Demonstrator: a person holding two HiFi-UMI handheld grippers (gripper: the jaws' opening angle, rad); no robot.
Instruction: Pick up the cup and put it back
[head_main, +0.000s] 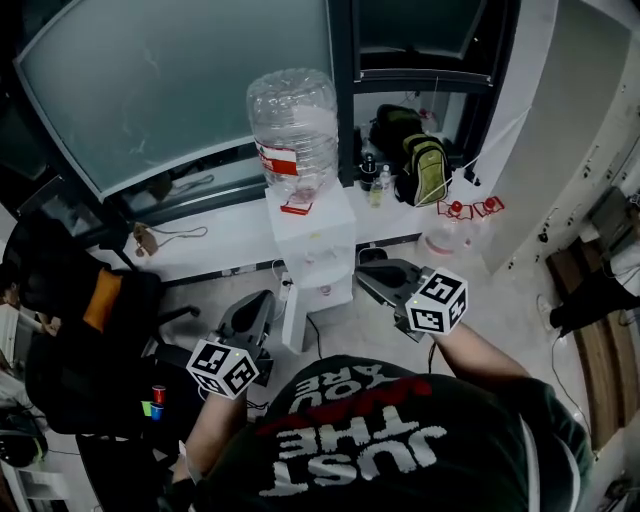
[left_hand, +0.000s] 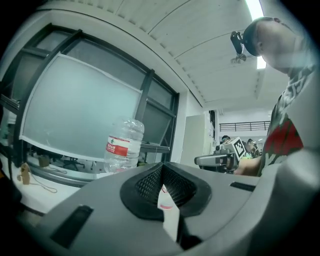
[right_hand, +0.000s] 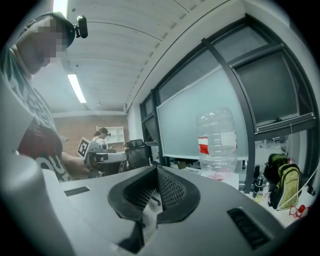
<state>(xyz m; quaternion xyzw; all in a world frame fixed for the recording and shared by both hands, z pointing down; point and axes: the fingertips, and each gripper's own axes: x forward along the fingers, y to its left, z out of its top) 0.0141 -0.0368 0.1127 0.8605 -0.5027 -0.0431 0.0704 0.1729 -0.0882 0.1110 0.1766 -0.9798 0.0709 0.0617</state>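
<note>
"What are the left tongs (left_hand: 162, 167) doing?"

"They're pinched together with nothing in them. Only their own camera shows that (from overhead you just see their backs). Ahead of them is the water bottle (head_main: 293, 130) on its white dispenser (head_main: 315, 250)."

"And the right tongs (right_hand: 156, 170)?"

"Closed tight and empty too. Their camera catches a green backpack (right_hand: 282, 187) on the worktop (head_main: 230, 240), which the left camera misses."

"The cup?"

"I can't pick it out in any view."

The head view is dim, bluish, dark at the corners. In the gripper views a ceiling strip light (right_hand: 76, 88) glares white, window frames (left_hand: 144, 100) bow with fisheye distortion, corners go black, and the left gripper (left_hand: 163, 169) and right gripper (right_hand: 156, 172) blur near the lens.
</note>
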